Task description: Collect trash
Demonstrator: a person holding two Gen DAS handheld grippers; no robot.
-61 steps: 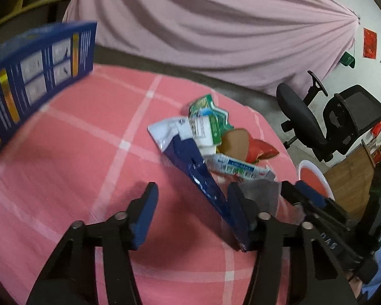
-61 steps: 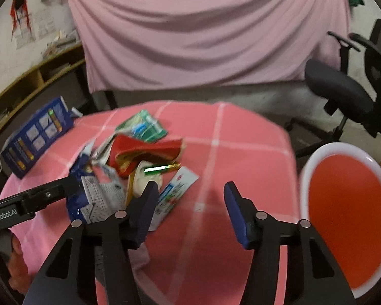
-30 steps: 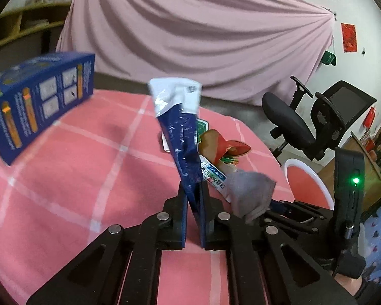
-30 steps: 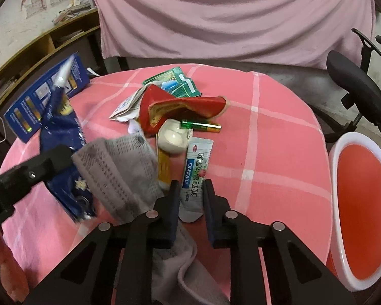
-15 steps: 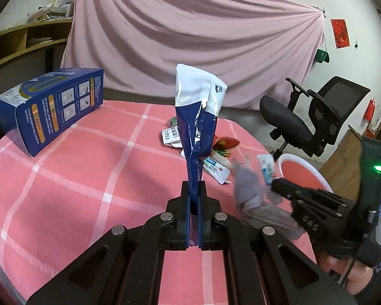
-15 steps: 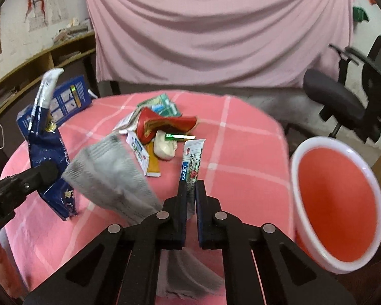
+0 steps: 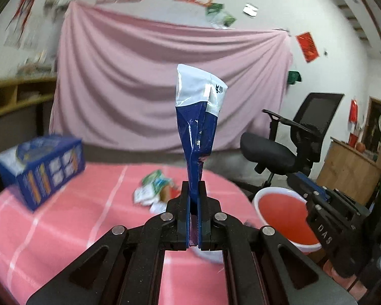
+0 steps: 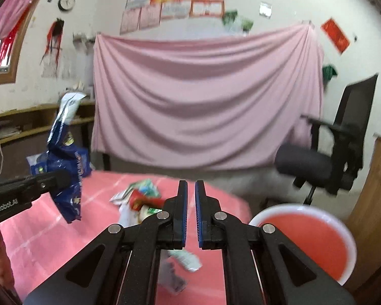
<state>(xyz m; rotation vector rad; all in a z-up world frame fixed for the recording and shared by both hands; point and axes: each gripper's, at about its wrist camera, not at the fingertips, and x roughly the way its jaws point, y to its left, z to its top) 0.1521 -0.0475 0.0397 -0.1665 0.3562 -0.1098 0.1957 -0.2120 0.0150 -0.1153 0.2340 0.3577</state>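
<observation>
Worktop: round, pink checked cloth. Blue box on far left edge. Heap of wrappers mid-surface, blurred. White-green packet and grey scrap near front edge.
</observation>
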